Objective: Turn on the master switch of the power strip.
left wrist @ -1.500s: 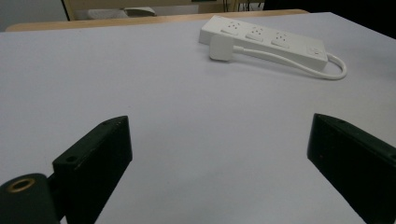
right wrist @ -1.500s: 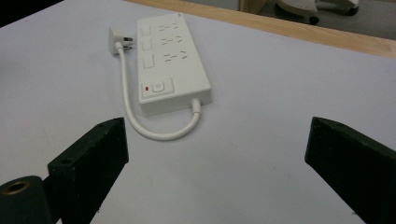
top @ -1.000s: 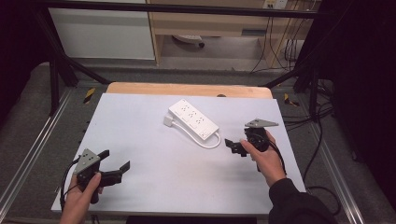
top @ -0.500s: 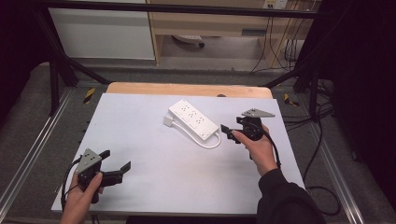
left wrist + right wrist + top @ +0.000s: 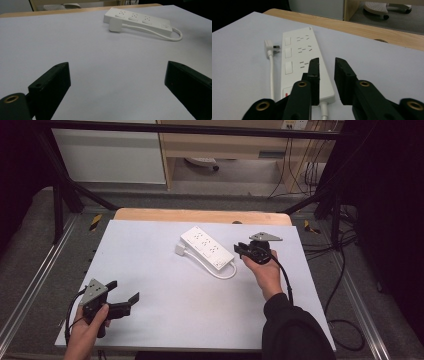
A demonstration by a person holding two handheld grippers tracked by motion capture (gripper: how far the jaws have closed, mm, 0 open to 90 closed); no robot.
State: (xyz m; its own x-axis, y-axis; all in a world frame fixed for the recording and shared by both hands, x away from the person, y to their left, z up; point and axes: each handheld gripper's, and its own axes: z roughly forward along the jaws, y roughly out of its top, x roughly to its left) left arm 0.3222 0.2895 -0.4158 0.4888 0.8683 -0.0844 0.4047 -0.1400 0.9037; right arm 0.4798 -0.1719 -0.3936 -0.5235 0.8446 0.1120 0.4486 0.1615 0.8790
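The left hand (image 5: 87,332) comes in at the near left corner, wrapped around the handle of the left gripper (image 5: 122,300). That gripper lies low and nearly level, its grey plate on top, and its jaws stand wide apart with nothing between them. The right forearm, in a dark sleeve, reaches forward from the near edge, and the right hand (image 5: 265,270) holds the right gripper (image 5: 239,251) with the jaws turned toward the person's left. Those jaws have just been closing and now stand near each other with a narrow gap, and nothing is gripped between them
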